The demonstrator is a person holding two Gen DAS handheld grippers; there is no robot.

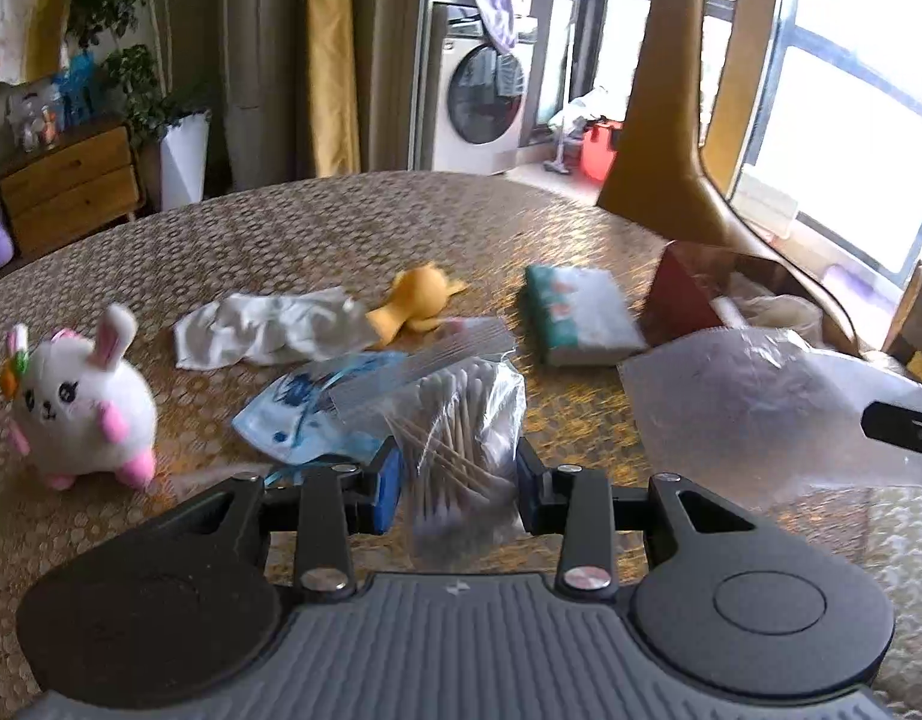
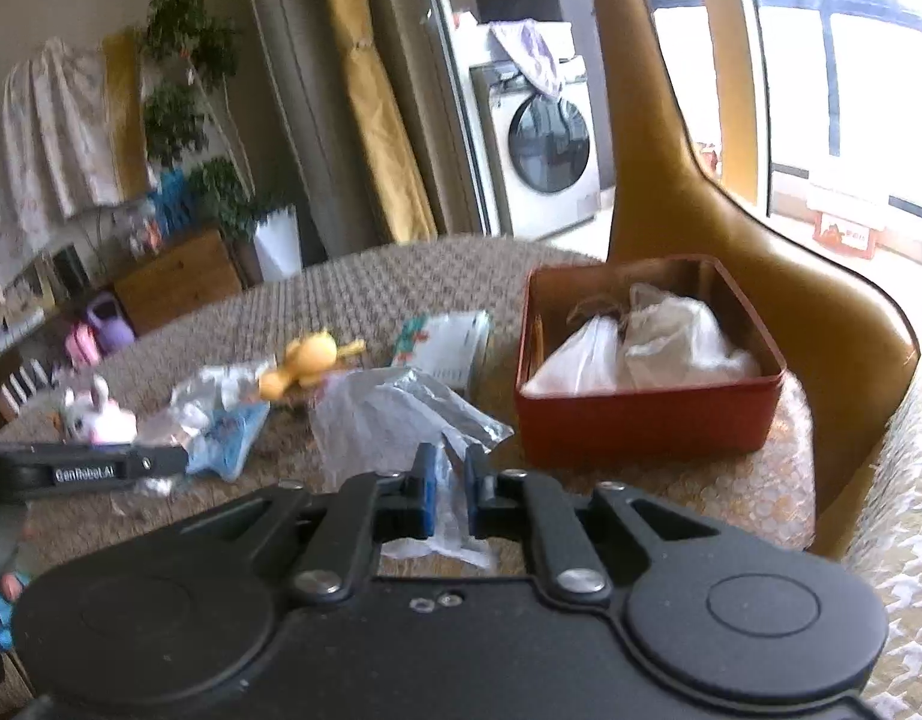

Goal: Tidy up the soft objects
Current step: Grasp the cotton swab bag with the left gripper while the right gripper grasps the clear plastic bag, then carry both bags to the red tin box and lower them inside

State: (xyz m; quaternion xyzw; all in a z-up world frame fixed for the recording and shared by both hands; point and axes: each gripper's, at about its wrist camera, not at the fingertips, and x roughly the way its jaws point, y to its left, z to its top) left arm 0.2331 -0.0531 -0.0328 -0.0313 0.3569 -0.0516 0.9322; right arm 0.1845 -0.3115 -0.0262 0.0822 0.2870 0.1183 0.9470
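My left gripper [image 1: 458,483] is shut on a clear bag of cotton swabs [image 1: 461,420], held just above the table. My right gripper [image 2: 449,495] is shut on a clear plastic bag [image 2: 395,414], which also shows in the left wrist view [image 1: 754,390]. A red tin box [image 2: 646,414] at the right holds white soft bags [image 2: 658,342]. On the table lie a white bunny plush [image 1: 83,402], a white cloth [image 1: 269,327], a yellow soft toy [image 1: 419,300], a blue packet [image 1: 299,408] and a tissue pack [image 1: 580,312].
A mustard chair [image 2: 730,222] stands close behind the red box. The woven tablecloth [image 1: 317,228] covers the round table. A wooden cabinet [image 1: 71,186], plants and a washing machine [image 1: 484,102] stand in the background.
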